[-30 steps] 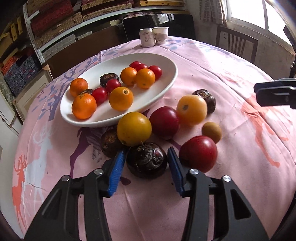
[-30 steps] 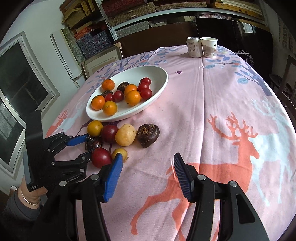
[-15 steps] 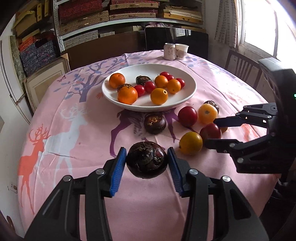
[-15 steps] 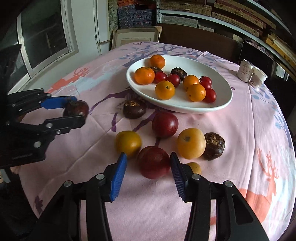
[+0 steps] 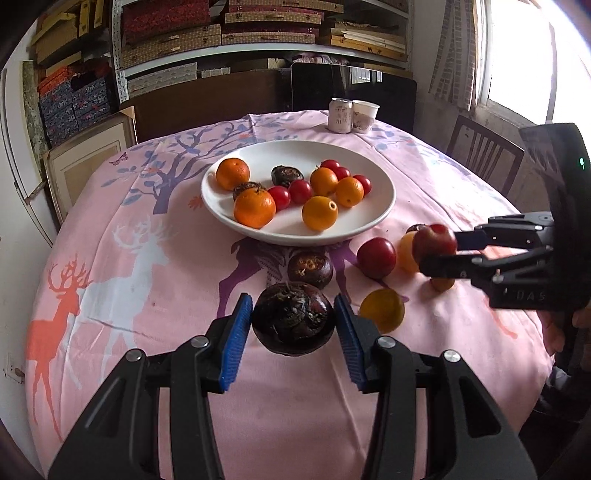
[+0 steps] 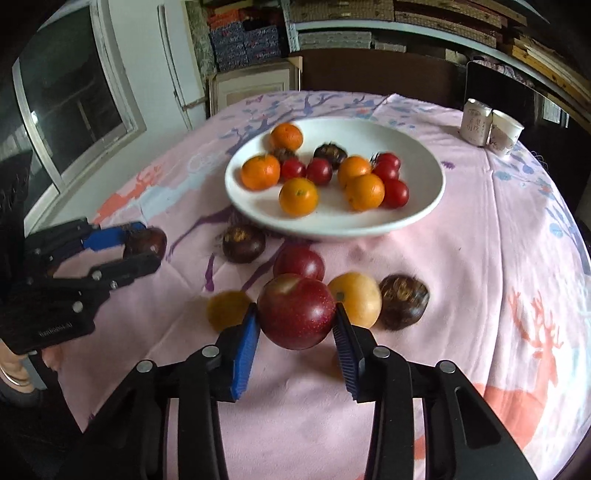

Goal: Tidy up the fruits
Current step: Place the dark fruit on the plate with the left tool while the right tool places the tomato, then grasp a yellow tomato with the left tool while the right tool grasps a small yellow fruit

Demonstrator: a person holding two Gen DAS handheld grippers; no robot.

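Holding a dark brown water chestnut pinched between blue-padded jaws: left gripper, lower centre of the left wrist view, raised off the pink deer-print tablecloth. Holding a red apple clamped between blue-padded jaws: right gripper, lower centre of the right wrist view; same apple seen at right edge of the left wrist view.

Centre of surface: white oval plate, carrying oranges, cherry tomatoes and dark chestnuts. Loose on cloth just below plate rim: second water chestnut, red plum, yellow-orange fruit. Right wrist view, lower middle: pale orange persimmon touching another dark chestnut. Far edge of surface, upper right: drink can beside paper cup, touching. Background: shelves of boxes.
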